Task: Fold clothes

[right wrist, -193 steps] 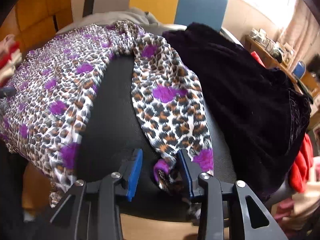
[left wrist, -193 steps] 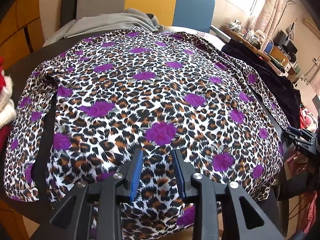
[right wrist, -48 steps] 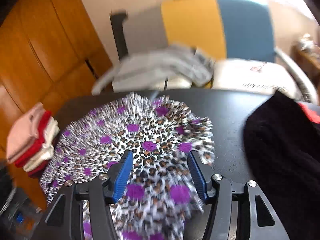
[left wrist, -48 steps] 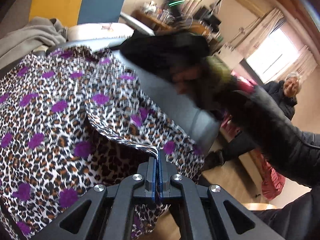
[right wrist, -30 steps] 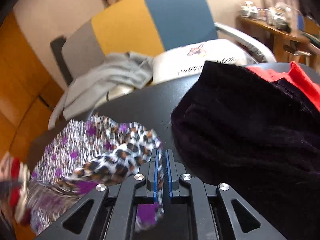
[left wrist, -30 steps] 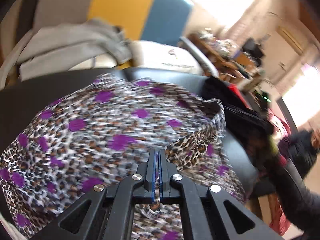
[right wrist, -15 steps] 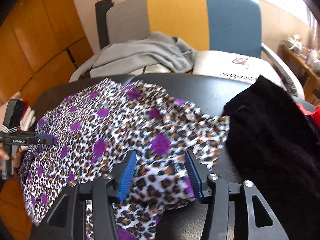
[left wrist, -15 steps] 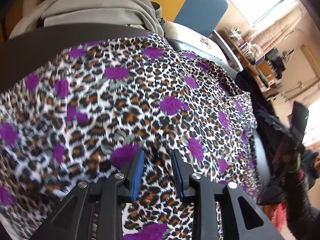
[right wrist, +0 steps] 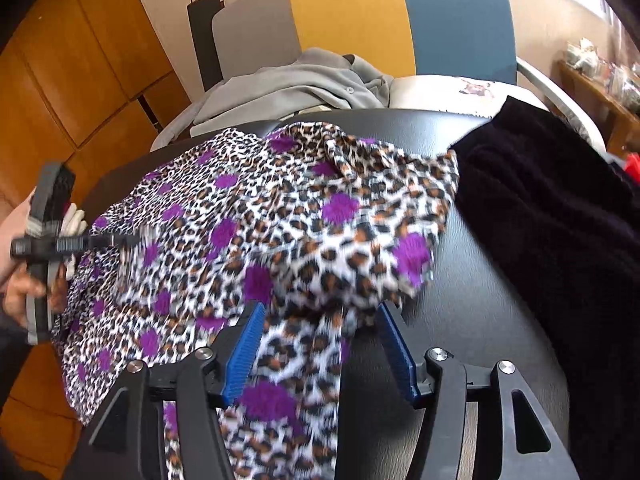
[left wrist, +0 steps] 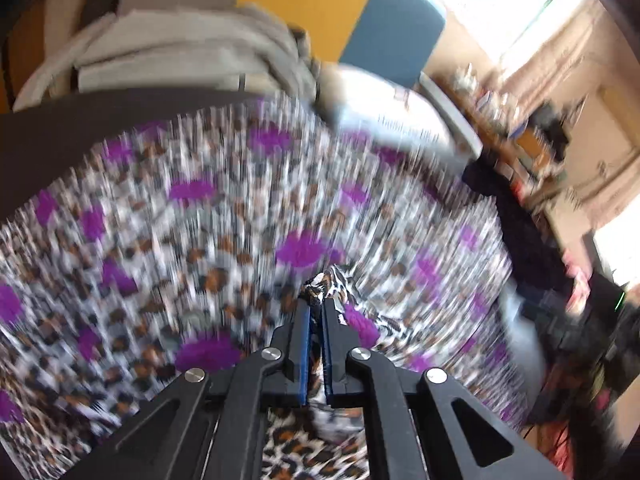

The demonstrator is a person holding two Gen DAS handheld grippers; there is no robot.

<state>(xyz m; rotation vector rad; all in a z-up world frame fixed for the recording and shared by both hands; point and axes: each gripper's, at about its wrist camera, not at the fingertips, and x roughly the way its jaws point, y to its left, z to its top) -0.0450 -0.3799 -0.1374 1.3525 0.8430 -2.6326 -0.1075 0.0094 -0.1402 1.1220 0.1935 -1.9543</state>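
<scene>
Half a second on, our left gripper has snapped nearly shut, pinching a fold of the leopard-print garment spread on the black table. Our right gripper is opening, fabric loose between its jaws; let's release fully before lifting.

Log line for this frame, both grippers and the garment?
left gripper: closing on leopard-print garment | right gripper: opening, fabric between | black table
</scene>
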